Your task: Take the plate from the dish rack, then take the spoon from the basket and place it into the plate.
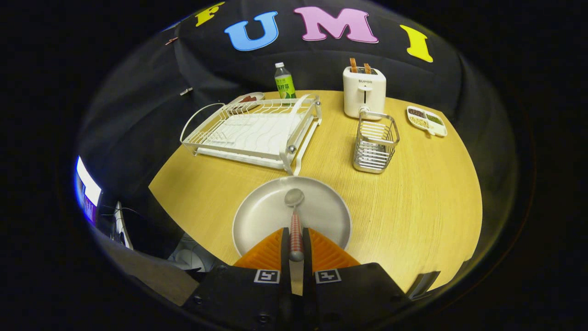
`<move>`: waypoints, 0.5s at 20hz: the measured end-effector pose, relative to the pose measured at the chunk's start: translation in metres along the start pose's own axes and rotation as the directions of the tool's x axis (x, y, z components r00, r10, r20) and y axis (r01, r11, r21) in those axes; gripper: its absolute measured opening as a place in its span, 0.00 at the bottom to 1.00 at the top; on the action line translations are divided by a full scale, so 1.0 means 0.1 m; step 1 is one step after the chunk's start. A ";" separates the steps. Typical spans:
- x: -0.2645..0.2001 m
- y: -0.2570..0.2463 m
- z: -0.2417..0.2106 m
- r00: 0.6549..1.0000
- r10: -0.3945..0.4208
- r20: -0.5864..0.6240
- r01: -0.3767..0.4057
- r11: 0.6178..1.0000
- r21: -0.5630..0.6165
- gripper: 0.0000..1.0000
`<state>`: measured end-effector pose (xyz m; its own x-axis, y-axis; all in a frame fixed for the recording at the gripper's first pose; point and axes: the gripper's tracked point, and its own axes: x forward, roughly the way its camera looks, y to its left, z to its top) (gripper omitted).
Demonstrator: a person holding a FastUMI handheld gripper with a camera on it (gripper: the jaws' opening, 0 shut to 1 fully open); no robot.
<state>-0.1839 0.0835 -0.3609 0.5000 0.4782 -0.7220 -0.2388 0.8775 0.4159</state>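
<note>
At bottom centre, the tongs (296, 243) grasp the checked handle of the spoon (294, 216), its bowl over the grey plate (257, 220) on the counter (413, 202), apparently for release, with dish rack (252, 131) and wire basket (375, 142) emptied beyond.

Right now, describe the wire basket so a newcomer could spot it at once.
Start at the round wooden table and find the white toaster at its far side. Just in front of it stands the basket, well beyond the gripper, whose fingers pinch the spoon over the plate. It is a small upright metal-wire box, unlike the wide, flat white dish rack.
</note>
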 end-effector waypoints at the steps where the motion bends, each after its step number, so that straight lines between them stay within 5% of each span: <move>1: 0.03 0.00 -0.05 1.000 0.001 -0.014 0.000 1.000 0.007 0.13; 10: 0.21 -0.15 -0.34 0.993 -0.076 -0.094 0.074 0.997 -0.023 0.19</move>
<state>-0.1981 0.0818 -0.4014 0.4360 0.4115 -0.8003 -0.2198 0.9111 0.3487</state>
